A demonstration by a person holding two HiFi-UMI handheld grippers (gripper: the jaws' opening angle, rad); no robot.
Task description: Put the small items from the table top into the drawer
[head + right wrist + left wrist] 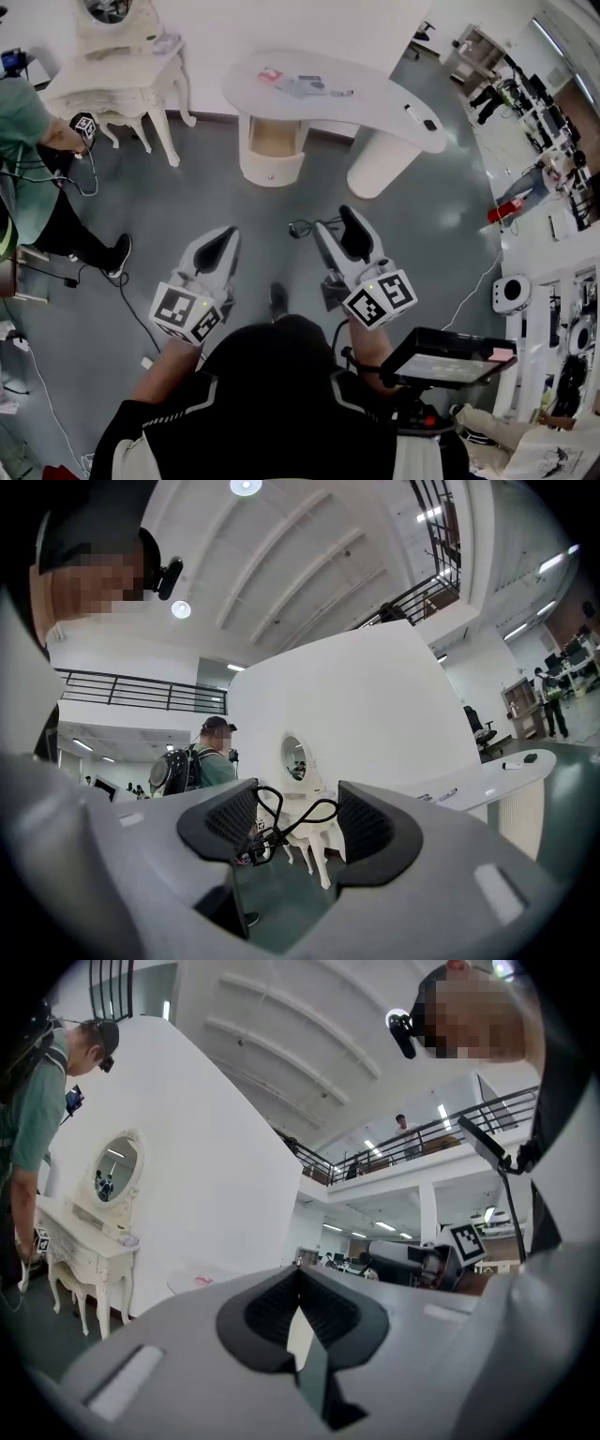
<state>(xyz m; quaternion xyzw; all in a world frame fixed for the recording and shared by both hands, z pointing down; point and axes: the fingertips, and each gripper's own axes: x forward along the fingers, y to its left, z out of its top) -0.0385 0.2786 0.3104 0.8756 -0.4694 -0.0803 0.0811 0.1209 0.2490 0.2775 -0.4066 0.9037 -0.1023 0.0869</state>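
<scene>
Across the grey floor stands the curved white surface [375,98], small items [300,84] scattered on top and its drawer [274,141] hanging open underneath. Well short of it, the right claw [298,822] is clamped on a black wire-looped tool [255,848], the loops spanning pad to pad. The left claw [300,1283] is pressed together. Both point level.

The table [384,108] sits upper centre of the frame with small items [298,86] on its left half and the open drawer [275,139] below them, a dressing table [112,89] to its left, a person [23,141] at the left edge.
</scene>
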